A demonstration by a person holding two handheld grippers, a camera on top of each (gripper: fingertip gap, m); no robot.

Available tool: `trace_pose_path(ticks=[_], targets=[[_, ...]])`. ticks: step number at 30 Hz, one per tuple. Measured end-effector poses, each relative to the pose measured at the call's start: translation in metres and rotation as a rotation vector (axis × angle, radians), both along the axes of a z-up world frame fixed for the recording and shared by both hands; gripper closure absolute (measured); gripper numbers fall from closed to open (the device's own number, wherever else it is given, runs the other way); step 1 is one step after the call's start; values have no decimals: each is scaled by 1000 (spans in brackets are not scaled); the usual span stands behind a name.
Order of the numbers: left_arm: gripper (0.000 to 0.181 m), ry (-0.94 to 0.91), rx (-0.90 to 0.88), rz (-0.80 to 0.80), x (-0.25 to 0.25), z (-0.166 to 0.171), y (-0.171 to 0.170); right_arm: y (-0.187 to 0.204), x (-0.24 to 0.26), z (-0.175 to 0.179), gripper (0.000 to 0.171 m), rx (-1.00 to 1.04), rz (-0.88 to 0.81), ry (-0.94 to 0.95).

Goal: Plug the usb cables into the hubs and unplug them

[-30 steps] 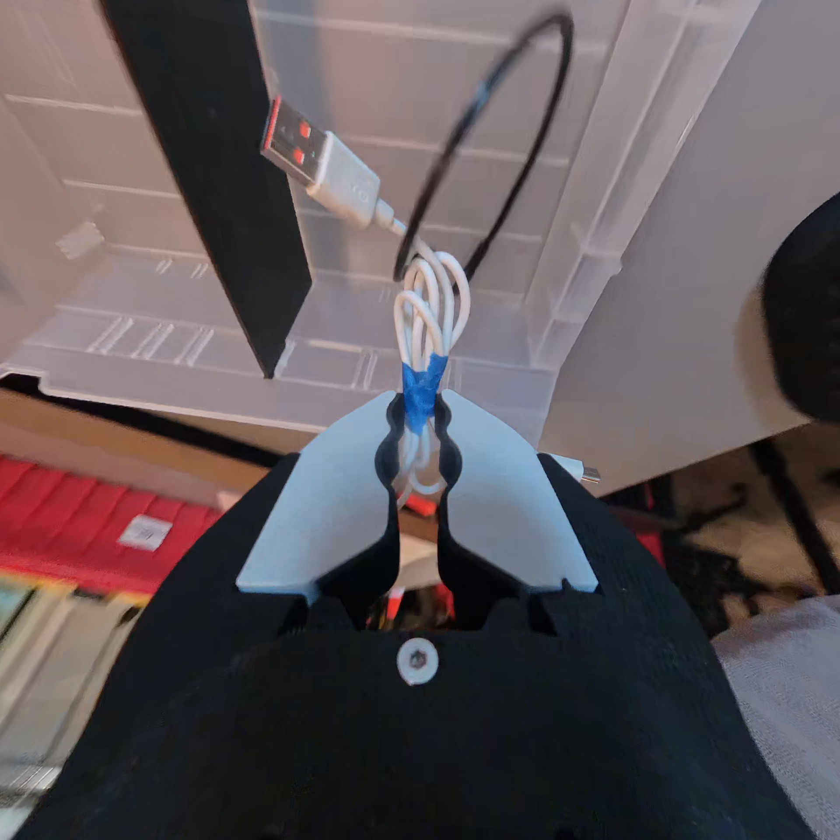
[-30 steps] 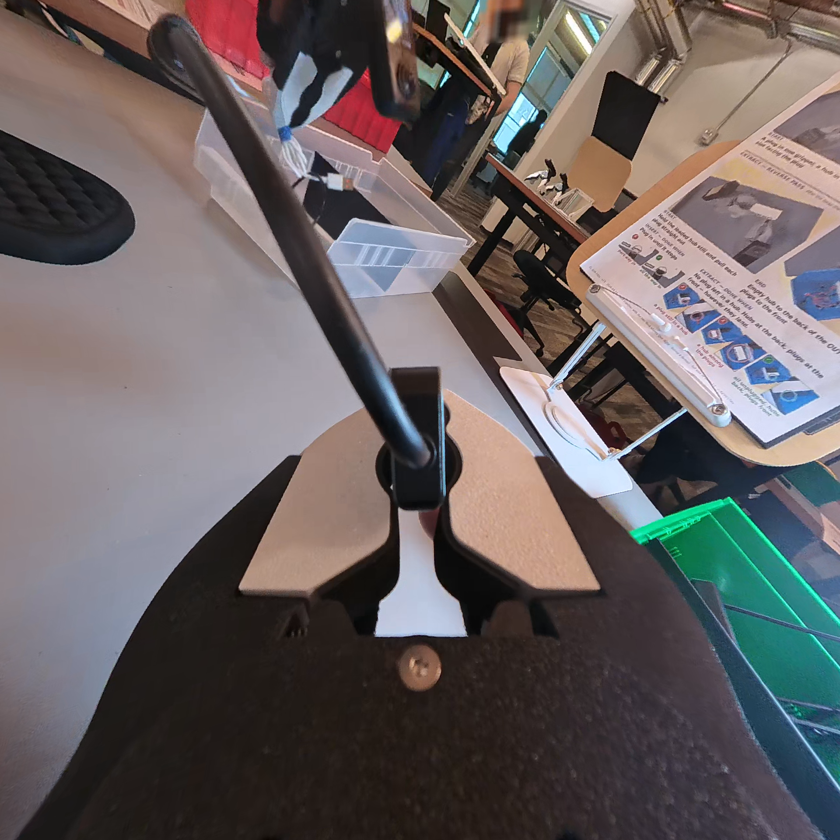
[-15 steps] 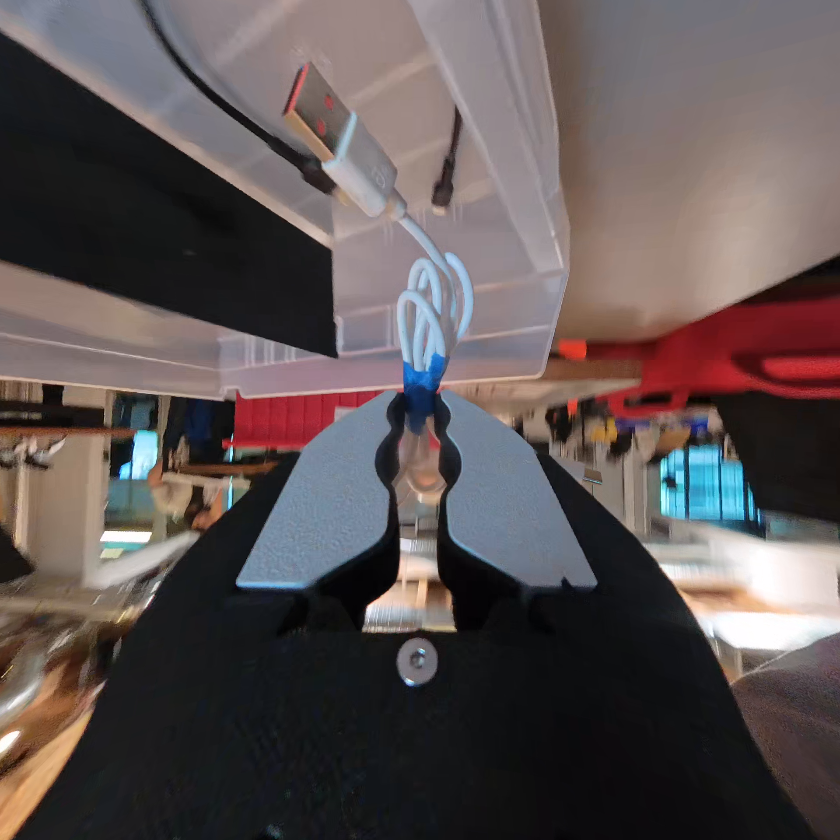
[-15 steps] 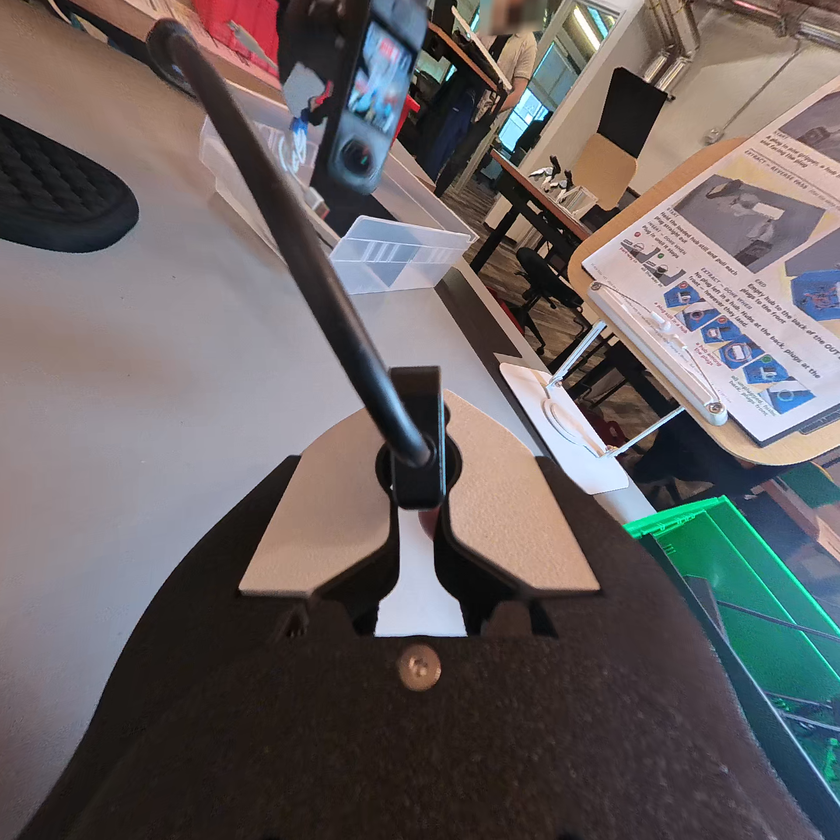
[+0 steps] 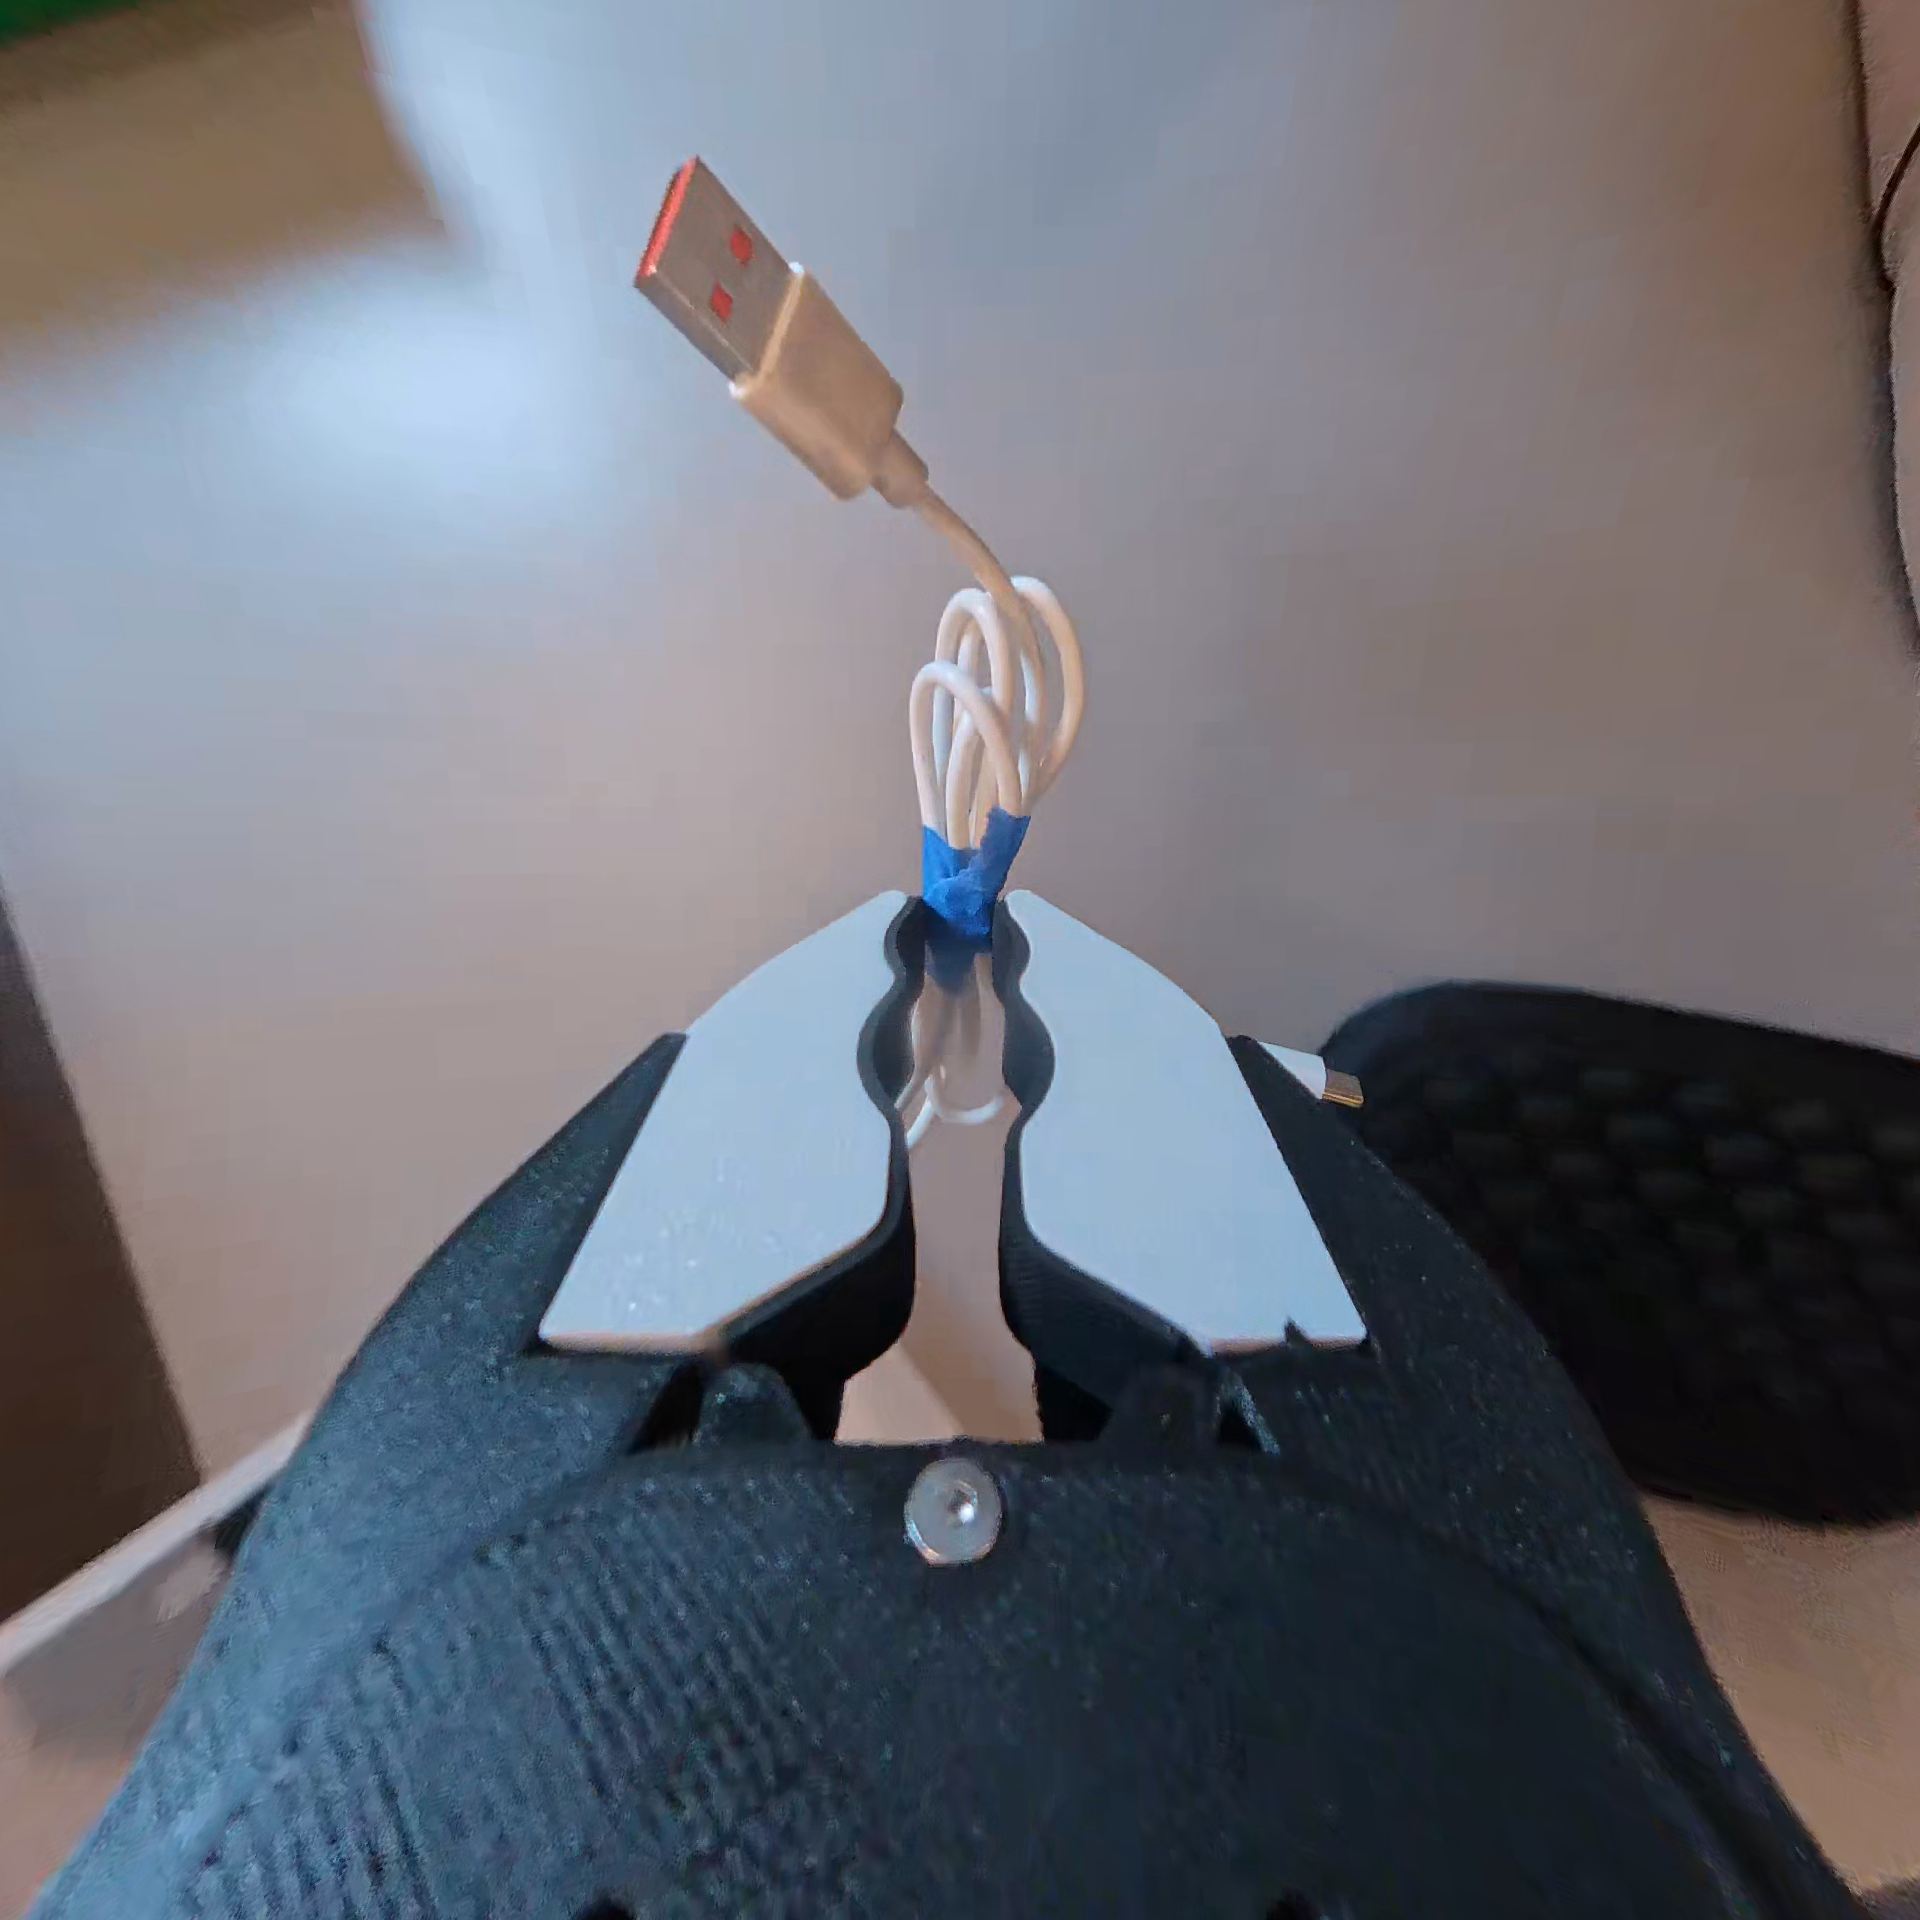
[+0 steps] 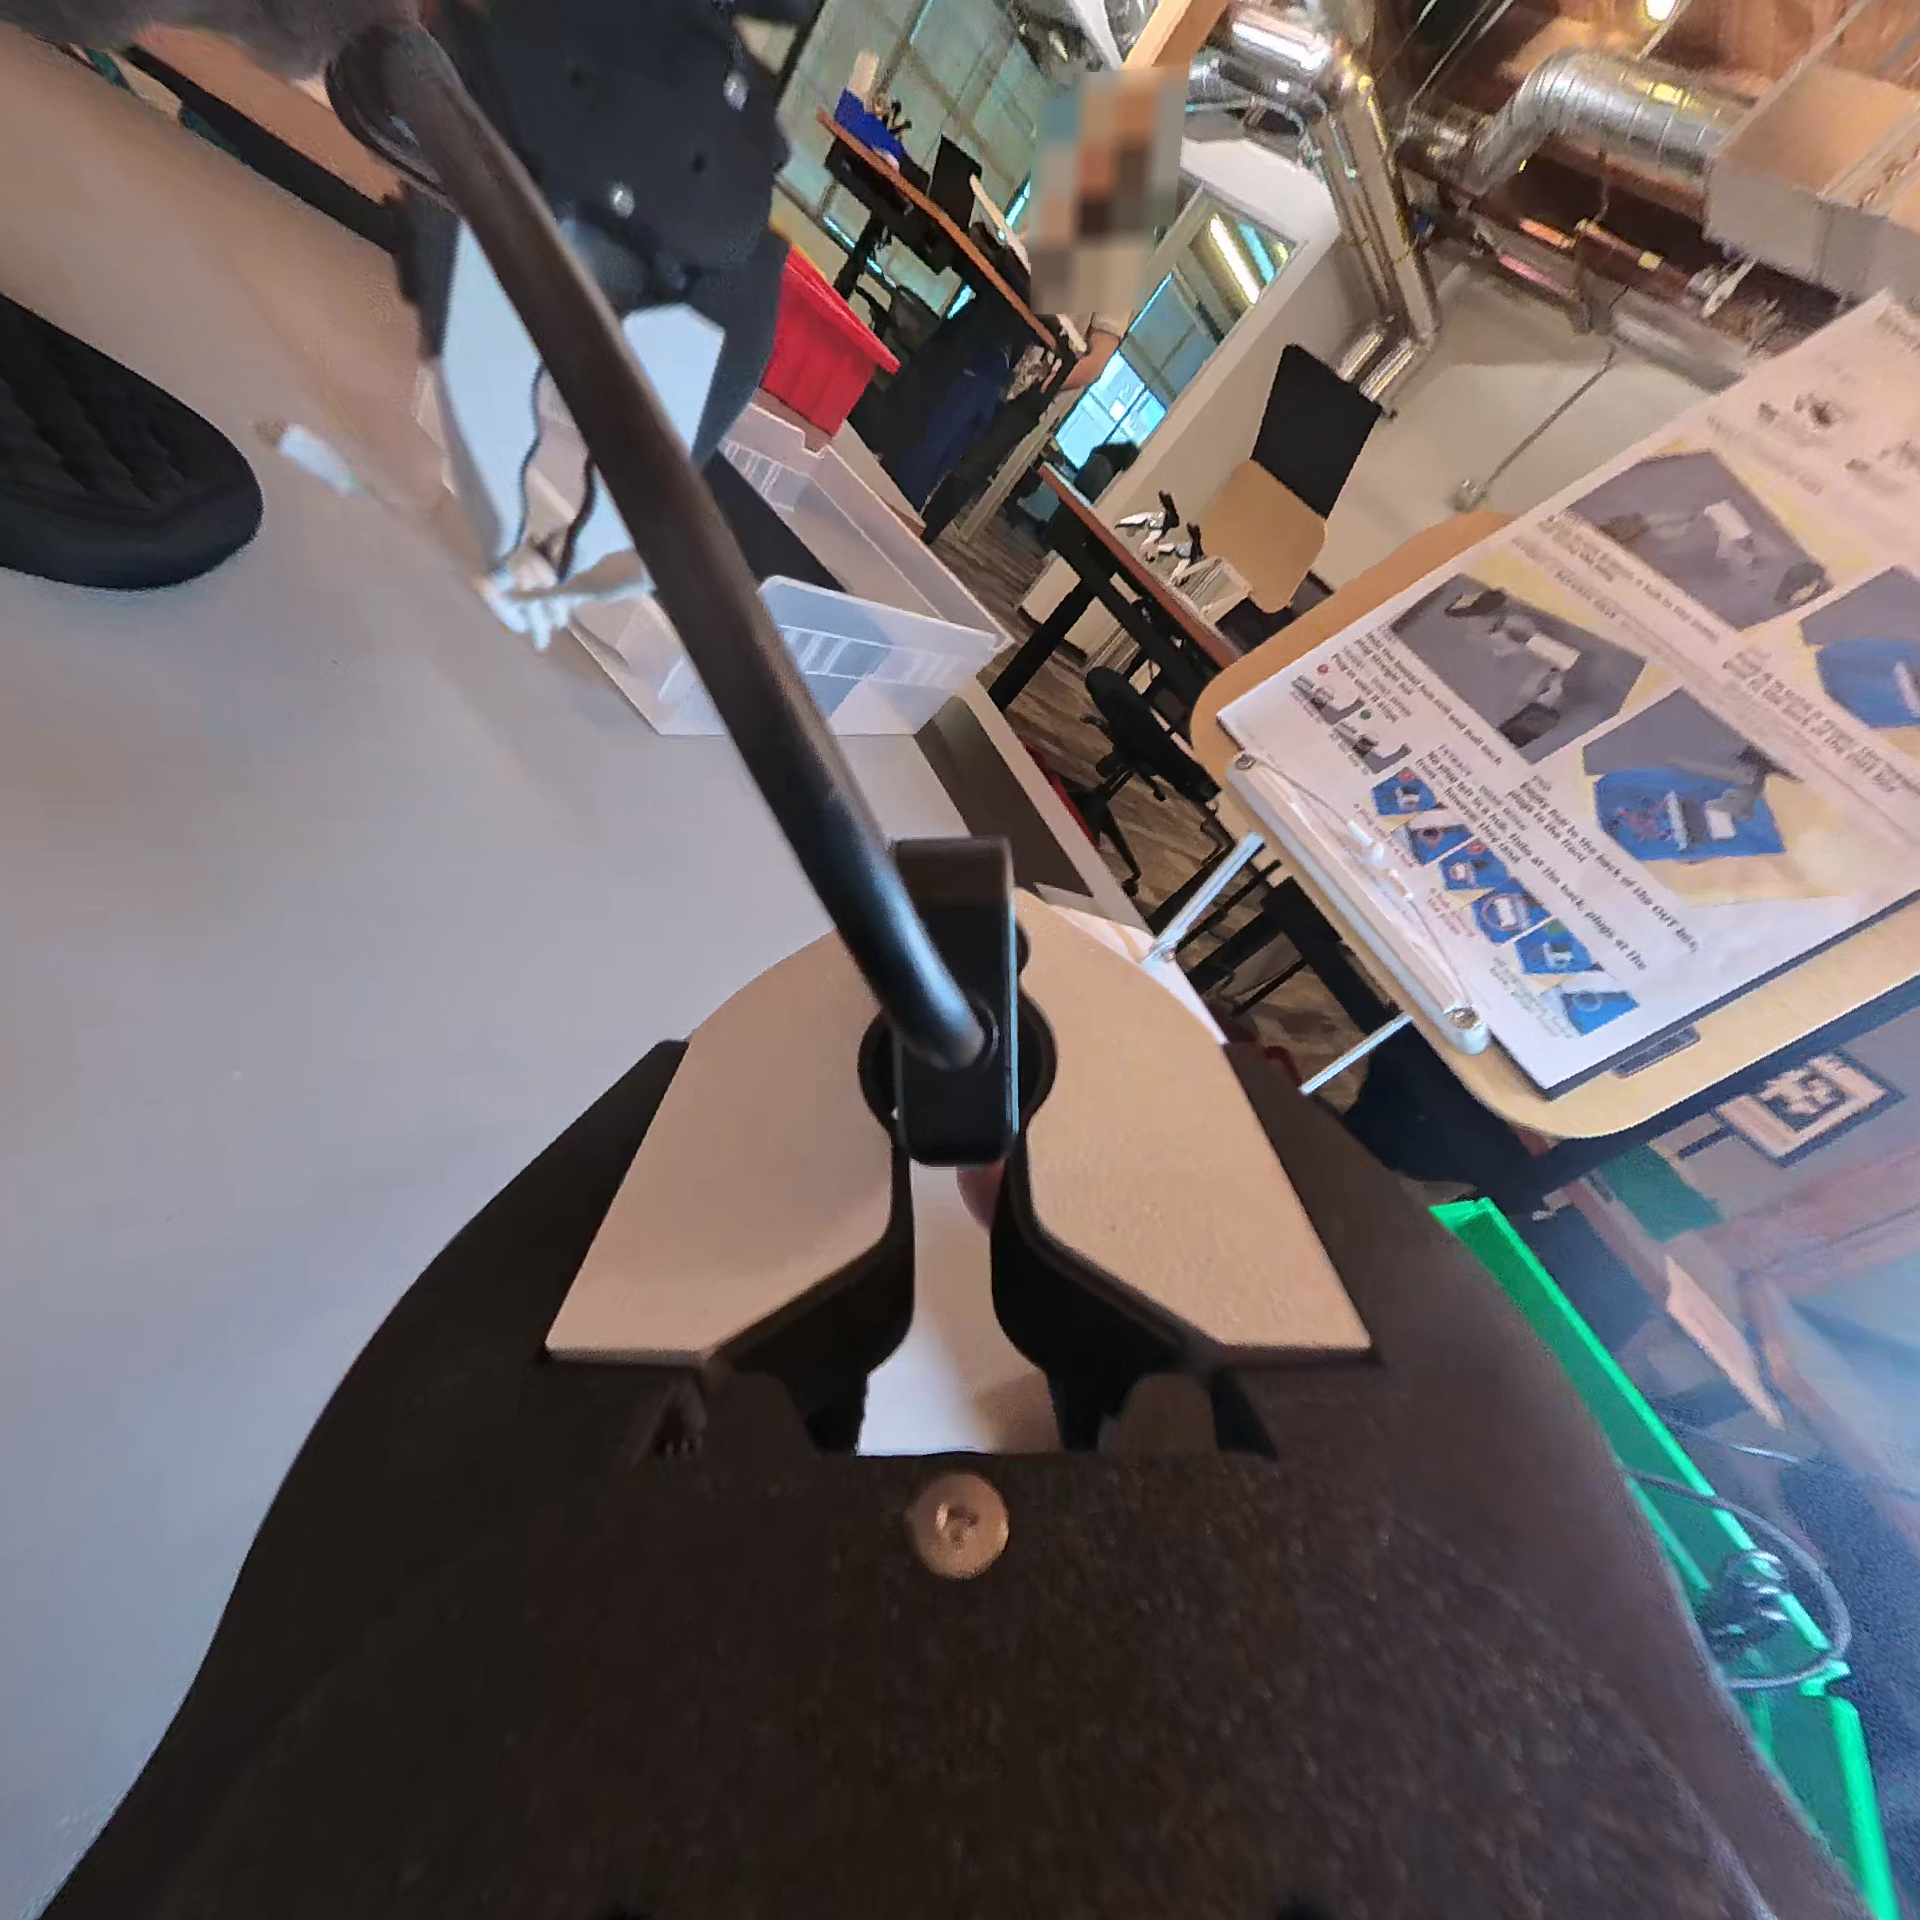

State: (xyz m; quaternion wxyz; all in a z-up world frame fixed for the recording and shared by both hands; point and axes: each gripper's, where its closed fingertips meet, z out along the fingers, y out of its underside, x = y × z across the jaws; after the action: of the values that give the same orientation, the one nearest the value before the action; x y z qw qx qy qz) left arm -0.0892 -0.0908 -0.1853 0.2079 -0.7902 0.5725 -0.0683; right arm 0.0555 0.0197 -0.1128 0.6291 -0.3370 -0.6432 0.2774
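My left gripper (image 5: 961,920) is shut on a coiled white USB cable (image 5: 987,727) at its blue tape wrap (image 5: 971,868). The cable's USB-A plug (image 5: 769,343), with an orange insert, sticks up and to the left above the grey table (image 5: 416,675). Its small far connector (image 5: 1325,1081) pokes out beside the right finger. My right gripper (image 6: 956,940) is shut on a thin black hub (image 6: 956,997), whose thick black cable (image 6: 665,468) arcs up to the left. The left gripper also shows in the right wrist view (image 6: 644,156), at the top left, with the white cable (image 6: 530,603) hanging below it.
A black mesh pad (image 5: 1610,1247) lies on the table, also showing in the right wrist view (image 6: 104,468). A clear plastic bin (image 6: 862,665) stands at the table's far edge, with a red bin (image 6: 821,343) behind it. An instruction board (image 6: 1610,779) and a green bin (image 6: 1662,1455) stand to the right. The gap from one gripper's tips to the other's is roughly 20 cm.
My left gripper has swung away from the clear bin and now faces the grey table, still holding the white cable. The right gripper has tilted slightly and keeps its hold on the hub.
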Motion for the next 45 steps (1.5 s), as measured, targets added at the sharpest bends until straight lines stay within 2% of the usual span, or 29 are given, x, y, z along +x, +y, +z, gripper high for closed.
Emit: trace_pose_path(ticks=[1,5,10,20,24,30,32,37,45], targets=[[168,-28,15,-15,9,-8,0,-1,0,1,160,32,-5,6],[168,-98,44,-61,30,-32,2,-2,-1,-6,160,159,-38,-26],[169,-136,66,-87,41,-45,9,-2,-2,-19,160,266,-52,-73],[168,-104,115,-90,42,-64,21,-1,-5,-32,160,285,-44,-106],[168,-92,142,-56,36,-63,28,-3,-5,-32,160,279,-41,-105],[149,-74,211,86,15,-51,54,-2,-7,-37,160,270,-39,-123],[149,-108,238,132,15,-42,63,-2,-7,-37,160,272,-42,-124],[152,-241,220,178,50,-31,66,1,-5,-34,160,266,-48,-115],[151,-263,10,185,80,-66,68,5,-2,-31,160,279,-71,-116]])
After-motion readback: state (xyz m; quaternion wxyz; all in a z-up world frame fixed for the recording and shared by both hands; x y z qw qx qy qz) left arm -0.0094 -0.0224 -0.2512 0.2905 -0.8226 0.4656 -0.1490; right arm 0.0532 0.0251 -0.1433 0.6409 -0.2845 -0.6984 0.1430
